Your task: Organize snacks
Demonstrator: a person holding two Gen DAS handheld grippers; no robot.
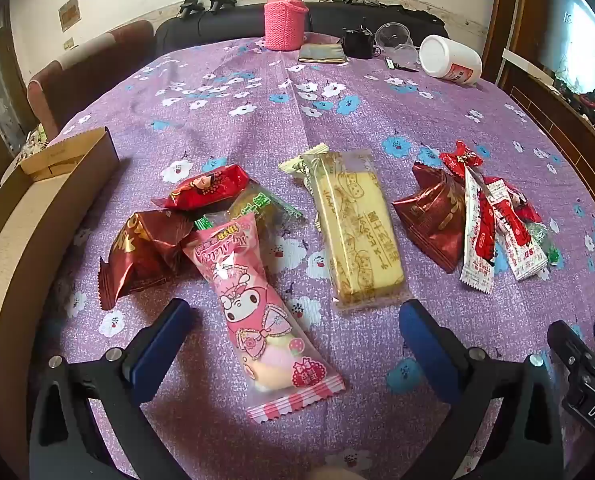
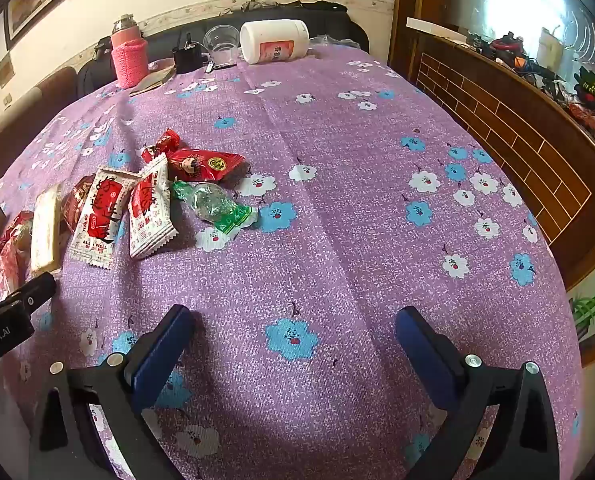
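L gripper (image 1: 295, 336) is spread wide, nothing held. The pink bunny snack bag (image 1: 257, 312) lies between its two blue fingers (image 1: 159, 344), not touching either one. The bag's striped end points to 6 o'clock.

At 10 o'clock from the pink bag sit a brown foil snack (image 1: 145, 252), a shiny red candy (image 1: 205, 192) & a green-print pack (image 1: 257, 210), all piled close and touching. The pink bag's top end lies over the pile.

At 1 o'clock from the pink bag is the long yellow cake bar (image 1: 355, 228) in a clear wrap, just beside it but apart.

At 3 o'clock in the L view is a 2nd pile: a dark red foil pack (image 1: 431, 216), white-and-red sachets (image 1: 497, 236) & small red candies (image 1: 463, 160), heaped on each other.

The cardboard box (image 1: 29, 216) stands open at 9 o'clock, near the brown snack.

R gripper (image 2: 295, 336) is spread wide too, w/ only the purple flower tablecloth (image 2: 337, 200) between its fingers. In the R view the sachets (image 2: 117, 212), a red candy (image 2: 201, 164) & a green clear-wrap candy (image 2: 213, 206) lie at 10 o'clock, well apart from it.

Far at 12 o'clock: a pink knit-sleeve flask (image 1: 284, 12), a clear cup (image 1: 393, 40) & a white jar (image 1: 451, 62) on its side.
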